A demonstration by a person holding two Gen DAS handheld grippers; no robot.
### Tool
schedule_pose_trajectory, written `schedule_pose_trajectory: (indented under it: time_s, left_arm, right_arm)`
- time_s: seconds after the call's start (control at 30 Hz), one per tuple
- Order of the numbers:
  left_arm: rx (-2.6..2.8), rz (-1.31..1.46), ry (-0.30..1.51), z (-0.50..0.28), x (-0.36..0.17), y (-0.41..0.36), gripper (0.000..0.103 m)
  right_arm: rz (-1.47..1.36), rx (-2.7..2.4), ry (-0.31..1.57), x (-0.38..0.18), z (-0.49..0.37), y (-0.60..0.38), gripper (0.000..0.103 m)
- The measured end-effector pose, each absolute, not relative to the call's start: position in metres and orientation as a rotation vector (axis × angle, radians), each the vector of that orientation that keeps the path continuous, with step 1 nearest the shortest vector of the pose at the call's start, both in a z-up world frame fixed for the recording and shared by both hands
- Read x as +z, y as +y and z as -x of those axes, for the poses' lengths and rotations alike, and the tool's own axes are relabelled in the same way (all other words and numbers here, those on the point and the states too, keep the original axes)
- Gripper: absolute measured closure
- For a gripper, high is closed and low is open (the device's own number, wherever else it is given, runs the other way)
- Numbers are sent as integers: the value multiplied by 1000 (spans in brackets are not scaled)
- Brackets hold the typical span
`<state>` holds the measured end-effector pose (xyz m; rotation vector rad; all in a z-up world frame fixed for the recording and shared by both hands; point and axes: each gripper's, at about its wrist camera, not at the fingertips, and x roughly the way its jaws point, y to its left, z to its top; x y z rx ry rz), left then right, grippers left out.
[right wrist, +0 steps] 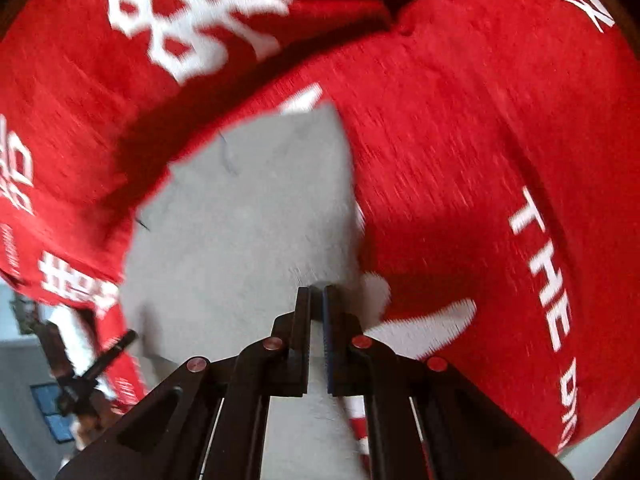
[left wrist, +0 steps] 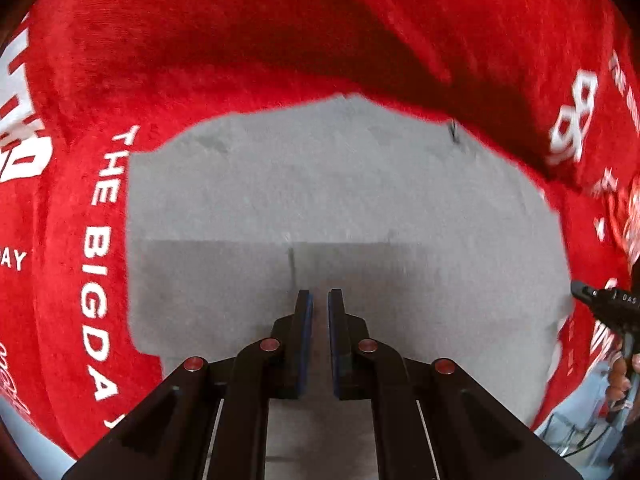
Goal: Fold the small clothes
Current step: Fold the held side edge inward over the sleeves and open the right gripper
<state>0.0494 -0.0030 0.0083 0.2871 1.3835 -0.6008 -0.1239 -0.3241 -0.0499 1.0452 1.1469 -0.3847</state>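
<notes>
Left wrist view looks steeply down on a grey garment [left wrist: 320, 184] that lies flat on a red cloth [left wrist: 240, 40] printed with white lettering. The left hand-held gripper [left wrist: 320, 300] stands over the near part of the garment, its blue-padded jaws pressed almost together with only a thin slit between them. Whether a fold of fabric is caught in that slit cannot be told. A straight crease crosses the garment just ahead of the fingertips, and the grey on the near side of it looks darker. The red cloth wraps around the garment to the left of, ahead of and to the right of this hand-held gripper.

Far to its right, at the picture's edge, the right hand-held gripper [left wrist: 596, 300] shows as a dark bar, with a person's fingers [left wrist: 618, 376] below it.

In the right wrist view, which is blurred, the right hand-held gripper's jaws are closed and pinch a raised ridge of the grey garment between the pads. The rest of the garment spreads ahead and to the left of its tips. Red cloth lies to the right and beyond.
</notes>
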Motion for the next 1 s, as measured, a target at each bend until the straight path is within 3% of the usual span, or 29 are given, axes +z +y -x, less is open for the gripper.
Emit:
schedule_pose_trajectory:
  time_s: [0.3,0.33,0.37,0.4,0.57,0.63,0.7,0.77,0.87,0.93,1.0]
  left_arm:
    - [-505,-307,1374,-59,2,16,95]
    - [-491,-318,1368,-62,4,19,82]
    - [-483,-323,1369,-66,7,21,36]
    - [-470,-311,1361,-69,11,25,0]
    - [-483,-283,1317,-77,18,22,0]
    - [-518,-271,1345,-79,12,16,5]
    - [-542,-264,1382,-83,1,6,33]
    - [-593,-231,1440,-83,-9,0,44]
    - [-643,-224,1466,-73,-15,-8,47]
    - [-683,-222,1482,-69,-17,-14,64]
    - [-707,-233,1479,-67,-20,-21,93]
  right_arm:
    - [-1039,-431,1133,-28,147,-316,96]
    - [-1049,-411,1121,-27,146,-310,96]
    - [-1061,-385,1110,-24,147,-304,95]
    - [-1067,-355,1109,-24,139,-294,92]
    - [-1078,-253,1152,-30,116,-254,90]
    - [-1086,-229,1166,-34,110,-241,90]
    - [-1105,-207,1170,-37,104,-229,90]
    - [-1113,-192,1174,-37,102,-222,90]
    - [-1117,-175,1184,-38,100,-215,90]
    - [-1118,-174,1188,-38,104,-216,90]
    - [-1125,-178,1187,-37,106,-217,90]
